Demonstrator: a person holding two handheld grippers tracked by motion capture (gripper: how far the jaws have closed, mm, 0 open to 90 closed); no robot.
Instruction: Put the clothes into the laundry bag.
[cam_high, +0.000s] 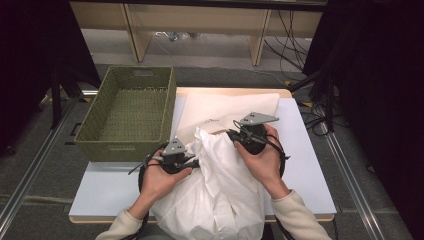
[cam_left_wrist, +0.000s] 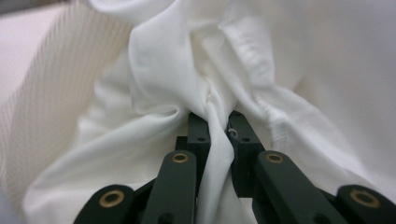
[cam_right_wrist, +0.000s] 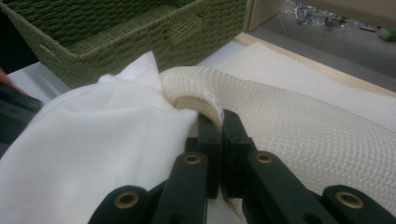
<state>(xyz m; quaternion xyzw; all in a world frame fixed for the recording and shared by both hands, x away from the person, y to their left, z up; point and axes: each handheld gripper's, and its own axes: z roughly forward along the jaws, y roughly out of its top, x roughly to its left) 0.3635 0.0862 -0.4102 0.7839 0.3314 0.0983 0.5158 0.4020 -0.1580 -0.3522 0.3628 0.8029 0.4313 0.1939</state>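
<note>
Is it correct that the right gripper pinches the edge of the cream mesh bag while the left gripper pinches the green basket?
Not quite. The left gripper pinches a fold of the white garment, not the green basket, as the left gripper view shows. The right gripper does pinch the cream mesh bag.

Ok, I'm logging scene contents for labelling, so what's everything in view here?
White garment: one, white, bunched at the table's near middle, hanging over the near edge.
Mesh bag: one, cream, flat behind the garment, its near edge lifted.
Basket: one, green woven, at the table's left, nothing in it.
Table: one, white top with wooden edge.
Wooden frame: one, pale, on the floor beyond the table.
Cables: several, black, on the floor at far right.
Left gripper: one, black, shut on a fold of the garment.
Right gripper: one, black, shut on the bag's edge.
Hands: two, cream sleeves, at the near edge.
</note>
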